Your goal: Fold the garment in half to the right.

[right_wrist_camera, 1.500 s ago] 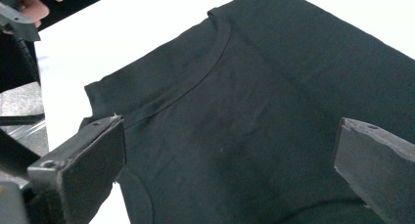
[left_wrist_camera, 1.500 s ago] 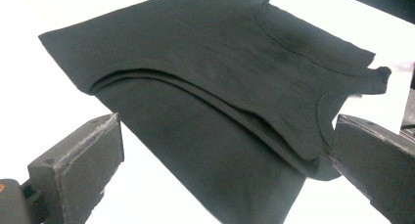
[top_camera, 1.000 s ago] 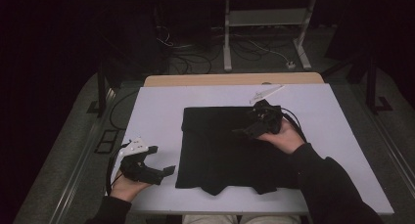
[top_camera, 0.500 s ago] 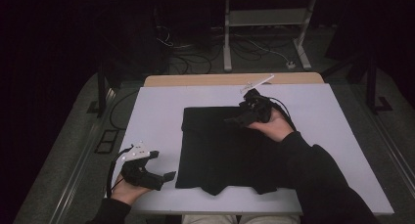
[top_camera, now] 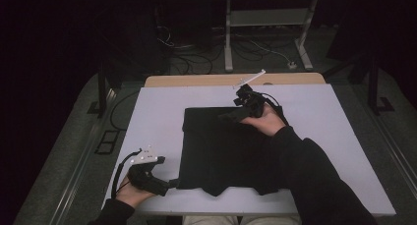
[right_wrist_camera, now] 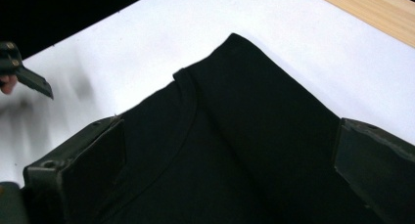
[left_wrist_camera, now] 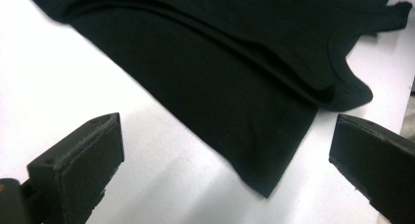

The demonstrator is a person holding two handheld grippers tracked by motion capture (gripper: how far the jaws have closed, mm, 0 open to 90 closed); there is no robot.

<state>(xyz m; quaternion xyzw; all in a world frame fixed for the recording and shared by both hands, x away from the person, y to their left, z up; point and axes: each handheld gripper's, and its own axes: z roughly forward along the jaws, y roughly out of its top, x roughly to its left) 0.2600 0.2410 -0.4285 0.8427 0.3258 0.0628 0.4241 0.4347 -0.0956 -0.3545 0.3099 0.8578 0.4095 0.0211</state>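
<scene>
Nearest to the person, the left gripper [top_camera: 169, 182] rests low on the white table [top_camera: 157, 117], just beside the near left corner of the black garment [top_camera: 221, 151]. In the left gripper view its jaws stand wide apart and hold nothing; that corner of the cloth [left_wrist_camera: 264, 185] lies on the table between them, not touching them. The garment lies flat and folded in the middle of the table. Farther away, the right gripper [top_camera: 235, 114] is over the far edge of the garment, near the wooden strip [top_camera: 196, 80]. Its jaws are also spread wide, with the folded fabric [right_wrist_camera: 244, 136] below them, not clamped.
</scene>
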